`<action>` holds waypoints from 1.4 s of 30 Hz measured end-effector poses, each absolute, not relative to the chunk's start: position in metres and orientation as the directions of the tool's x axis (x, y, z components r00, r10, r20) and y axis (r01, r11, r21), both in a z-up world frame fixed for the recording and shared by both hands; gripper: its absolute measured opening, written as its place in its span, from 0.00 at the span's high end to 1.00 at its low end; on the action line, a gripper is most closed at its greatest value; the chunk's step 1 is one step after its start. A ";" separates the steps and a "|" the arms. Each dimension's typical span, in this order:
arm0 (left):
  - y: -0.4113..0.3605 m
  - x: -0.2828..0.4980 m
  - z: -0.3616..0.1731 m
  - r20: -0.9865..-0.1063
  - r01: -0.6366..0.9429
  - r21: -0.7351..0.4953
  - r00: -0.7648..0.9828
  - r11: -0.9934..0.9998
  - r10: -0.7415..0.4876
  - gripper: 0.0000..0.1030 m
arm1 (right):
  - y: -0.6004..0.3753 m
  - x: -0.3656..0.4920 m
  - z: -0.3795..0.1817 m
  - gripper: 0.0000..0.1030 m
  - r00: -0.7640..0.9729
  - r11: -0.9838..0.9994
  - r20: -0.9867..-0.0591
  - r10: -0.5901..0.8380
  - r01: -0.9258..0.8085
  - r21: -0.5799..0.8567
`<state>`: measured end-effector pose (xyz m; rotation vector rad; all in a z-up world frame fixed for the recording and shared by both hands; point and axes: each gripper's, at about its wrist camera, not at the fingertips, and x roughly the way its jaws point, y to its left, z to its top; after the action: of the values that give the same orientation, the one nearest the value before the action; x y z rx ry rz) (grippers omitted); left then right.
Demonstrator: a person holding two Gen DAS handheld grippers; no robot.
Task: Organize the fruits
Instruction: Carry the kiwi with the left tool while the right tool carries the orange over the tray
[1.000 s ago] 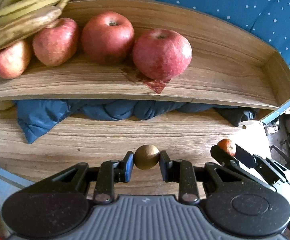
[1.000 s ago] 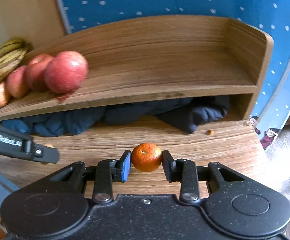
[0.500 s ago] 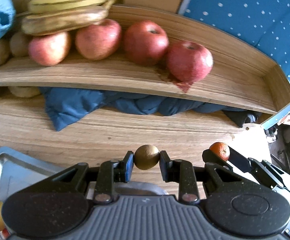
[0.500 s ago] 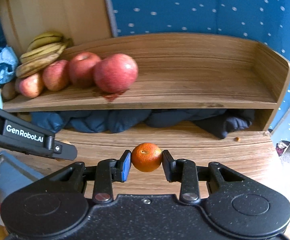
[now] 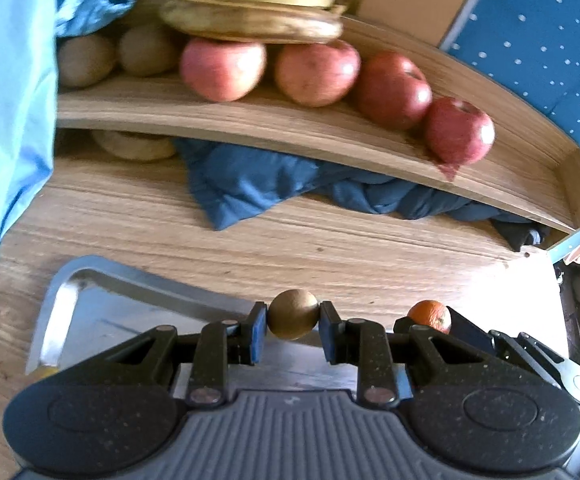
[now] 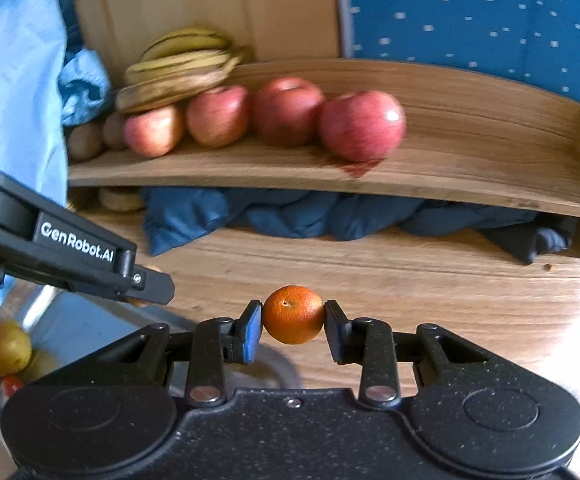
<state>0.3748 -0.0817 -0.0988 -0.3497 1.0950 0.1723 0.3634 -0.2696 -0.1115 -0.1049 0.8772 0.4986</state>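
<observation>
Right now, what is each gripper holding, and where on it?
Left gripper pinches a brown kiwi across its sides; right gripper pinches a small orange the same way.

Dark blue cloth [image 5: 250, 184], perhaps a jacket

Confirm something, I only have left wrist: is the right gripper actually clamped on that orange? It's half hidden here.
Observer: Yes. In the right wrist view the right gripper is shut on the orange, with a pad touching each side.
Operator: Good. The left gripper has the kiwi. Is anything in the tray? I see mostly bare metal and a yellow sliver.
Observer: A yellow-green fruit lies at the left end of the tray, with a small red item right beside it. I cannot tell what the red one is.
</observation>
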 end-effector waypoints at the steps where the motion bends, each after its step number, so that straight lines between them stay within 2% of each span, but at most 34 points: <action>1: -0.077 0.372 -0.099 -0.892 -0.311 -0.193 0.451 0.931 -0.034 0.71 | -0.265 0.361 -0.112 0.66 0.530 0.878 -0.759 0.378 -0.465 0.113; 19: -0.027 0.339 -0.115 -0.909 -0.334 -0.189 0.415 0.924 -0.036 0.71 | -0.207 0.319 -0.117 0.66 0.464 0.837 -0.790 0.401 -0.535 0.111; 42: 0.007 0.331 -0.128 -0.922 -0.346 -0.187 0.386 0.919 -0.042 0.70 | -0.167 0.310 -0.124 0.66 0.416 0.818 -0.816 0.401 -0.564 0.114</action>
<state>0.3315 0.0069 -0.1279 -0.3794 1.1659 0.1995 0.3096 -0.1671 -0.1241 -0.1888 0.9678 0.6099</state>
